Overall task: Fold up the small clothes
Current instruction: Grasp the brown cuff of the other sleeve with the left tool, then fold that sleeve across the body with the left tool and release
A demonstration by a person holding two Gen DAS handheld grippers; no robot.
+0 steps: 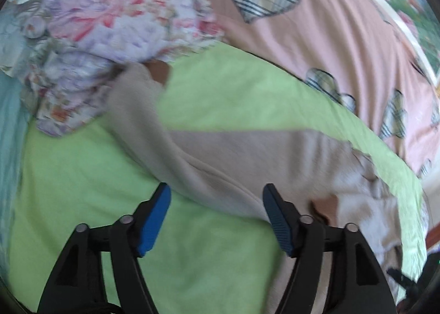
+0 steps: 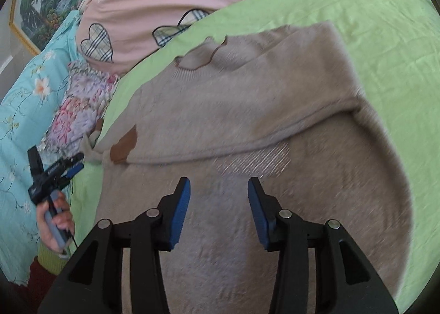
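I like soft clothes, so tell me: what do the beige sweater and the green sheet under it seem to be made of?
The beige sweater looks like a soft, fuzzy knit, perhaps wool or a blend: ribbing shows at the collar, and the surface is matte. Its brown patch looks smoother, maybe suede or faux leather. The green sheet seems a thin woven cotton-like cloth, matte with fine creases.

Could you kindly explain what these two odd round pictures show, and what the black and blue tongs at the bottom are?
Each picture comes from a fisheye camera on a hand-held gripper. The tongs are the left gripper and the right gripper, each seen from its own camera. In the right view, a hand holds the left one. A beige sweater with a sleeve folded across it lies on a green sheet. Nearby are a floral garment and a pink heart-print quilt. Both grippers are open and hold nothing.
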